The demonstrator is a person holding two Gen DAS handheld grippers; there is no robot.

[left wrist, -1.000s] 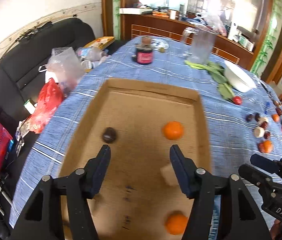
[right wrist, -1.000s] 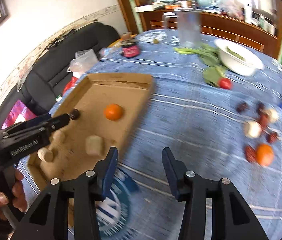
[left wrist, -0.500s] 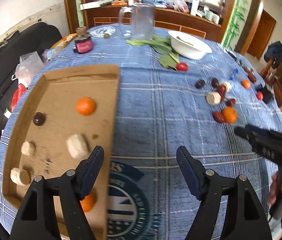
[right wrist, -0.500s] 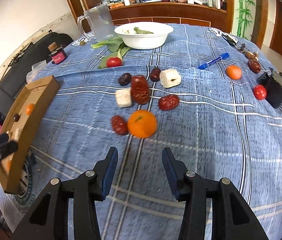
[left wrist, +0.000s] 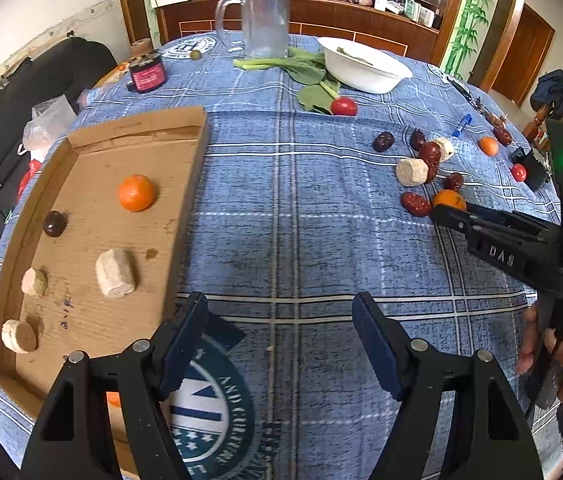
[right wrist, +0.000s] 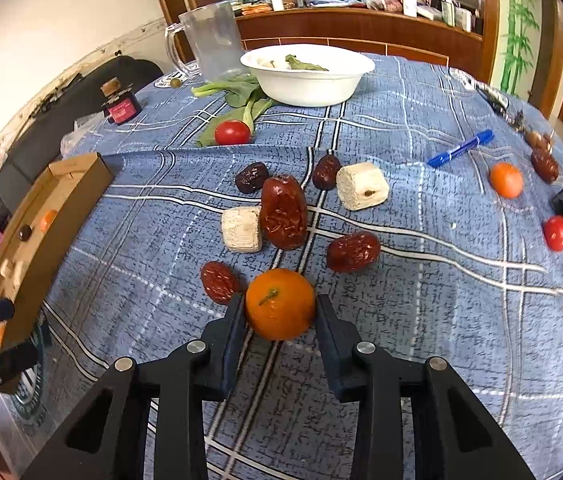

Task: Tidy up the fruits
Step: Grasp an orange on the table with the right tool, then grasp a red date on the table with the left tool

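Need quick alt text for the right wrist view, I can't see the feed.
The right gripper is closing its jaws around an orange on the blue checked tablecloth. Red dates and pale cut chunks lie beyond it.

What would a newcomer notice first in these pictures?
First, the orange between the right tongs, whose jaws are closing on it, amid red dates on the blue cloth. Next, the cardboard tray at the left, holding another orange.
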